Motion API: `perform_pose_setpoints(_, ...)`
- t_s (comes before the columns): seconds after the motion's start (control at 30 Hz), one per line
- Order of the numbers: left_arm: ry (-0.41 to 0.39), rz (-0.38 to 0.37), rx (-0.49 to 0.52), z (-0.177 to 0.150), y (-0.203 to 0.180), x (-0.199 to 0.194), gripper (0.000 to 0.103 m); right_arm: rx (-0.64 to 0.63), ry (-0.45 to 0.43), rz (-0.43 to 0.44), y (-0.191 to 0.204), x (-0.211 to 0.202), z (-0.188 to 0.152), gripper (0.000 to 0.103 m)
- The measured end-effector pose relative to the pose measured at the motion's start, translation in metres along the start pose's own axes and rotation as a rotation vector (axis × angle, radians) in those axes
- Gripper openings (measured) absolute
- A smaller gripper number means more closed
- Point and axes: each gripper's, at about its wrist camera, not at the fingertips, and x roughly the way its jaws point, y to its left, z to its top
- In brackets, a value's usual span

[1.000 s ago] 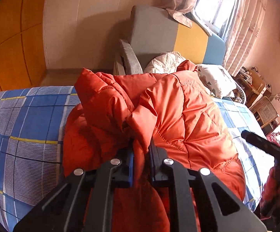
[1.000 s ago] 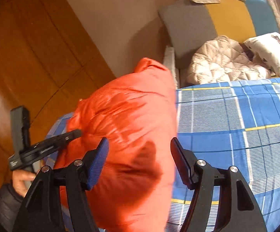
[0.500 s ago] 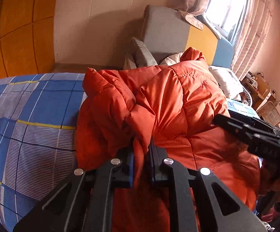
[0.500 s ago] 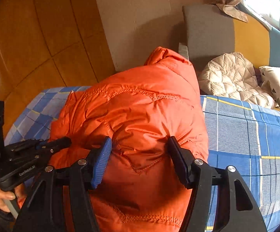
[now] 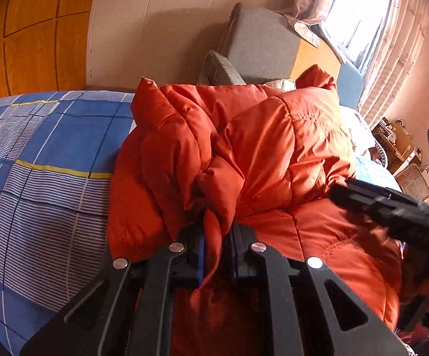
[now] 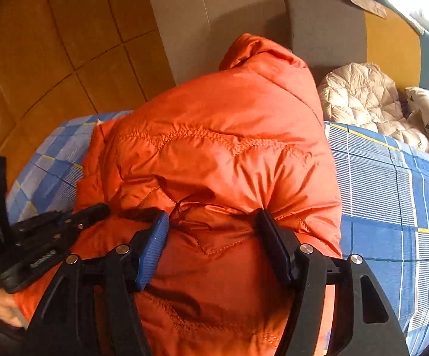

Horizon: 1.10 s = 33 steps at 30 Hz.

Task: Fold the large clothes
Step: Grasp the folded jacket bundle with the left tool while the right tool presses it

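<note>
The left gripper (image 5: 217,246) pinches a thin fold of the orange jacket (image 6: 214,148) on the bed (image 6: 392,207); the right gripper (image 6: 214,237), spread wide, presses the jacket's padding. Slippery fabric may slide free.

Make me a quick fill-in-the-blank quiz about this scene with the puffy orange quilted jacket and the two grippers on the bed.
1. The left gripper is shut on a fold of the puffy ____ quilted jacket.
2. The right gripper is ____, its fingers pressing into the jacket.
3. The jacket lies on a checked ____ bedsheet.
4. Near the headboard lies a crumpled ____ quilted jacket.

Missing words: orange; open; blue; cream
</note>
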Motion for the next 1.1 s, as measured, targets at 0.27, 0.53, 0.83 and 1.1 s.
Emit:
perform_pose_setpoints(0.27, -0.005, -0.034, -0.021, 0.001, 0.012, 0.003, 0.012, 0.194, 0.009, 0.056, -0.070, -0.022, -0.007, 0.090)
perform_pose_setpoints(0.53, -0.014, -0.099, -0.042, -0.002, 0.029, 0.008, 0.012, 0.295, 0.091, 0.276, -0.100, 0.015, -0.017, 0.100)
perform_pose_setpoints(0.83, -0.039, -0.169, -0.093, -0.005, 0.041, 0.013, 0.011, 0.329, 0.116, 0.446, -0.093, 0.030, -0.014, 0.064)
perform_pose_setpoints(1.1, -0.067, -0.207, -0.058, 0.001, 0.008, -0.004, 0.009, 0.241, 0.024, 0.412, -0.079, -0.025, -0.008, 0.037)
